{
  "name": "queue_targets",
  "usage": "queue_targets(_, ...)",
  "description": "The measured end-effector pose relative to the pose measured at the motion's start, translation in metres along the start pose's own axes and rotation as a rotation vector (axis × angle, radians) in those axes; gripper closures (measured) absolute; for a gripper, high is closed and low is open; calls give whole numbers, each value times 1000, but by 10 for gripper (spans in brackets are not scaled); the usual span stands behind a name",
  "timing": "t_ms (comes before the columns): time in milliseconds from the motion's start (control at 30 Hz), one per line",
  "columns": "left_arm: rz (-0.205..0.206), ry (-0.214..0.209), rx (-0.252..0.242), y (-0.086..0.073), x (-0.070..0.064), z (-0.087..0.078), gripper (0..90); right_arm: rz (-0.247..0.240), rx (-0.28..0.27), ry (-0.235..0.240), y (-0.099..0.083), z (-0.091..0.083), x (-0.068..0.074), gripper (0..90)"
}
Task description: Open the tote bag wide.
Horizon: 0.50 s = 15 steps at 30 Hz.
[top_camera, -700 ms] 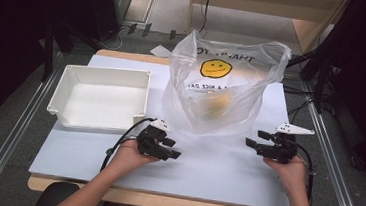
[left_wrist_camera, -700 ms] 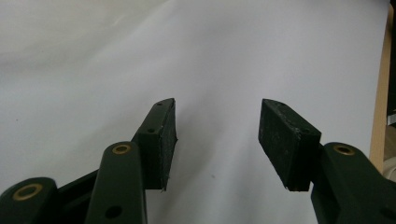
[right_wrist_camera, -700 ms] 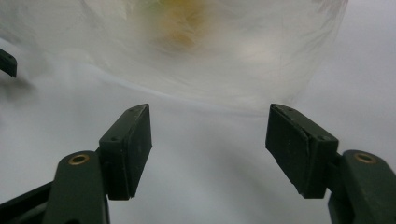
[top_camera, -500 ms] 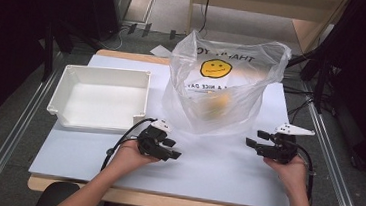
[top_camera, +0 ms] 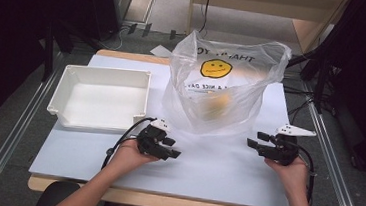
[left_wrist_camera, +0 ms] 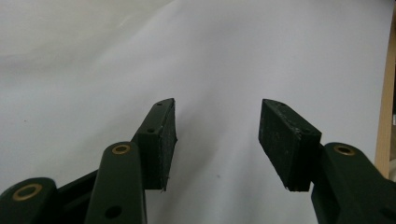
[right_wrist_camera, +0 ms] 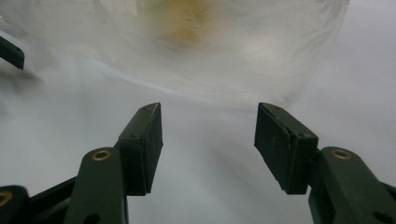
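Observation:
A clear plastic bag (top_camera: 222,86) with a yellow smiley face stands upright at the middle back of the table, with something yellowish blurred inside it (right_wrist_camera: 187,18). My left gripper (top_camera: 173,148) rests low on the table in front of the bag's left side, open and holding nothing; its own view shows only bare white surface between the jaws (left_wrist_camera: 217,135). My right gripper (top_camera: 254,141) sits to the right of the bag's base, pointing left toward it, open and holding nothing (right_wrist_camera: 208,135). Neither gripper touches the bag.
A white rectangular bin (top_camera: 58,97) with nothing in it stands at the left of the table. The table's wooden front edge (top_camera: 162,199) runs near the person's forearms. Metal rails flank both sides, and dark equipment and cables lie beyond.

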<state>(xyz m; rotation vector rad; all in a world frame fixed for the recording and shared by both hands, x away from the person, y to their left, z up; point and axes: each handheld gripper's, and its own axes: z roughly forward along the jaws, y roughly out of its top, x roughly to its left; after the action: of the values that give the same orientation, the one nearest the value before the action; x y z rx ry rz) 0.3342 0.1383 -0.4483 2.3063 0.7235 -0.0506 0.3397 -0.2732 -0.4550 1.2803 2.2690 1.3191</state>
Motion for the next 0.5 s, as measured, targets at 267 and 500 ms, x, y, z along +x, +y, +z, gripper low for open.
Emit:
queue_targets(267, 0, -10, 5, 7, -2, -5, 588, -3, -2, -3, 0, -3, 2, 472)
queue_targets(500, 9, -28, -21, 14, -1, -11, 685, 12, 0, -48, 4, -8, -2, 508)
